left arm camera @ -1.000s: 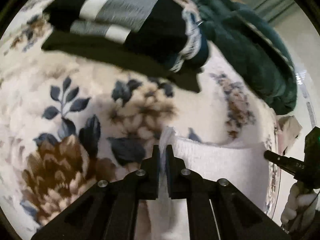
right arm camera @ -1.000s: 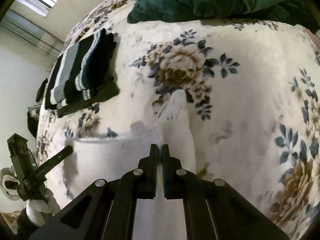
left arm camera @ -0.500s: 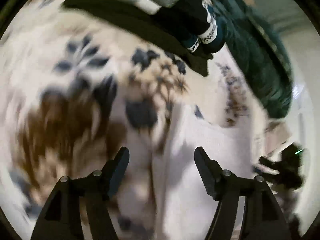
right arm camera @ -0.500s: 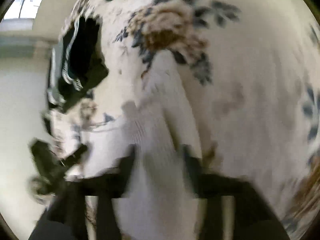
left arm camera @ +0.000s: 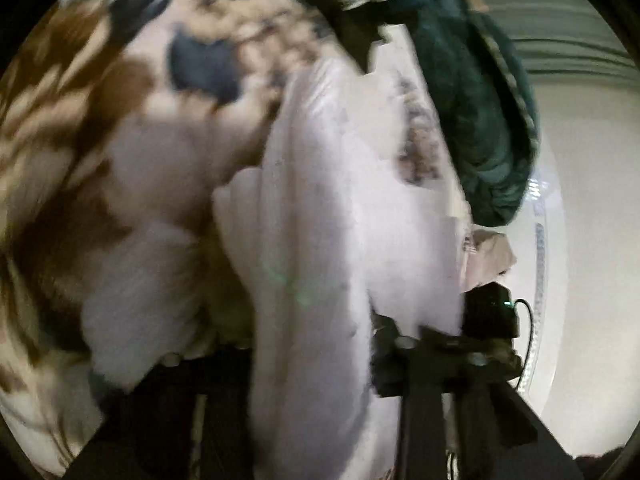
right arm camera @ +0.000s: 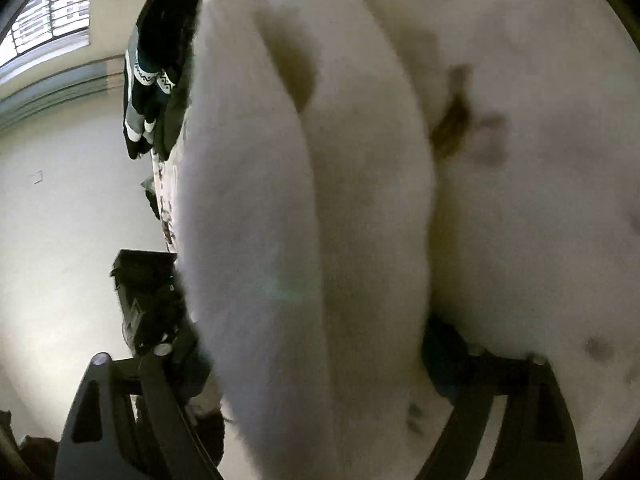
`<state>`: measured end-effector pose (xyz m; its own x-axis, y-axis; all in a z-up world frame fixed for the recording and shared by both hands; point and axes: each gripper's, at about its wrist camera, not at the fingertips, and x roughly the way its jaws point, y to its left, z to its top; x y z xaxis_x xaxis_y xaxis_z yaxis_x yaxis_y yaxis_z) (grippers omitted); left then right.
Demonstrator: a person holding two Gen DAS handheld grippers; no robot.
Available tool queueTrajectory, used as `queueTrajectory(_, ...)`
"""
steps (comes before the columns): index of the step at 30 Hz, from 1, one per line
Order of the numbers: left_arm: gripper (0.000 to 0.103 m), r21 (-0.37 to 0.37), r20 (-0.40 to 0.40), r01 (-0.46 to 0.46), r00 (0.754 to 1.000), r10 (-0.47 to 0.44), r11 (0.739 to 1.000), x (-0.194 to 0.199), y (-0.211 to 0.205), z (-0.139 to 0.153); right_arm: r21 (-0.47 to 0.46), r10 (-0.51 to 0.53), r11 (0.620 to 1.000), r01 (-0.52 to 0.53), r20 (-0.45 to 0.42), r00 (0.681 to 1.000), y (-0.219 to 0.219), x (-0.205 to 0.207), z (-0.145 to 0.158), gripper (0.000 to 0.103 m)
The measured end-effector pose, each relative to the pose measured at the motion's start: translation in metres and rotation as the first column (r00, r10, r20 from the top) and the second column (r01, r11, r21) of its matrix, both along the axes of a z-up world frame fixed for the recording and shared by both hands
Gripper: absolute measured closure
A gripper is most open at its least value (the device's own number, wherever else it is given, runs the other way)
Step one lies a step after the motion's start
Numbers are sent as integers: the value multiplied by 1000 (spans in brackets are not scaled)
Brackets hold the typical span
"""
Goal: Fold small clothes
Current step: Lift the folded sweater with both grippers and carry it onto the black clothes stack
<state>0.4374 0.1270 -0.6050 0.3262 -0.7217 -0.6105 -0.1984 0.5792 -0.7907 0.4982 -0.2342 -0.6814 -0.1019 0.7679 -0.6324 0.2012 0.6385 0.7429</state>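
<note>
A white knit garment [left arm camera: 320,240] lies folded on the floral blanket [left arm camera: 80,120], very close to both cameras and blurred. In the right wrist view it [right arm camera: 288,220] fills the middle of the frame. My left gripper [left arm camera: 288,368] is open, its fingers spread either side of the garment's near end. My right gripper [right arm camera: 320,360] is open too, one finger [right arm camera: 160,380] at the garment's left and the other [right arm camera: 480,372] at its right. Neither holds cloth.
A stack of folded dark striped clothes [right arm camera: 156,68] sits further along the bed. A dark green blanket [left arm camera: 480,100] is bunched at the far side. The other gripper's body [left arm camera: 492,312] shows at the bed's edge, against a pale wall.
Both grippers were shut on the white garment's corners a second ago. Both have opened, let it go, and dropped low and close to the cloth.
</note>
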Motion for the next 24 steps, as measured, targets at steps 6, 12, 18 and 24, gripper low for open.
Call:
queueTrajectory(6, 81, 13, 73, 33, 997, -34, 999, 3, 1, 42, -47, -32, 998, 37, 94, 995, 8, -12, 31, 53)
queueTrajectory(12, 81, -28, 162, 18, 987, -13, 999, 37, 44, 108, -43, -53, 997, 63, 206, 977, 36, -6, 101, 54)
queueTrajectory(18, 81, 20, 290, 28, 956, -33, 999, 118, 115, 188, -20, -77, 996, 89, 334, 939, 100, 48, 189, 54)
queueTrajectory(24, 80, 87, 356, 31, 932, -60, 996, 240, 184, 222, 38, -142, 990, 139, 436, 889, 181, 152, 242, 54)
